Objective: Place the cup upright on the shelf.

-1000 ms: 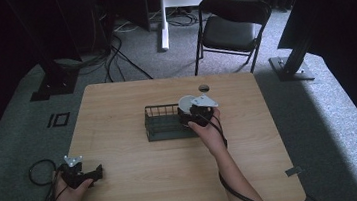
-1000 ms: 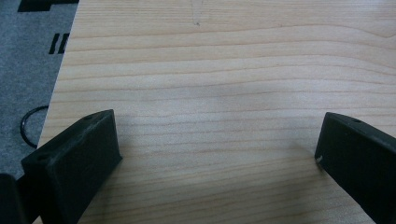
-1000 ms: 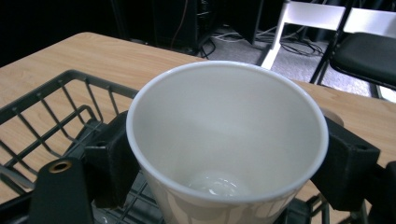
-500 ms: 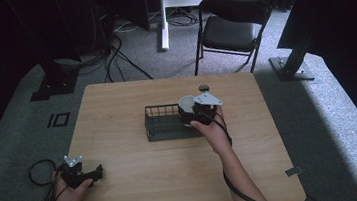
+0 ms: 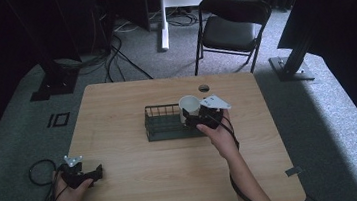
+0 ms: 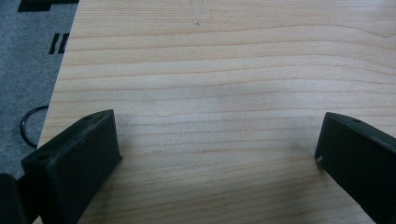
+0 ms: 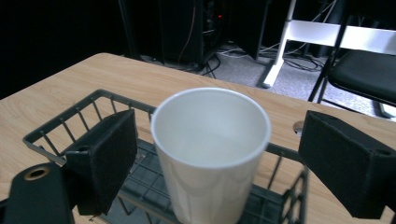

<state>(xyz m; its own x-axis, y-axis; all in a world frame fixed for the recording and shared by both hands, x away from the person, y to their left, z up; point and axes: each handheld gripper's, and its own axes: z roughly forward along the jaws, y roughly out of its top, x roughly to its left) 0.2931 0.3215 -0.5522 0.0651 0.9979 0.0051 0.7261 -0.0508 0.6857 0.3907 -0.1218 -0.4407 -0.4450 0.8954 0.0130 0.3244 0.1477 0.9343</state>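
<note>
Here, your right gripper (image 7: 212, 154) stands spread around the white paper cup (image 7: 211, 149), upright in the black wire basket (image 5: 161, 124) on the pale wooden table (image 5: 174, 176). Your left gripper (image 6: 219, 158) rests released near the table's corner, grey carpet (image 5: 329, 115) below, a black folding chair (image 5: 229, 27) beyond.

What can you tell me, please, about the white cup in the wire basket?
The cup is plain white, likely paper, with a thin rolled rim and walls tapering downward. It stands upright and looks empty, at the right end of the dark wire basket on the wooden table. The right gripper is open, one jaw on each side of the cup with a gap showing on both sides, so nothing grips it.
</note>
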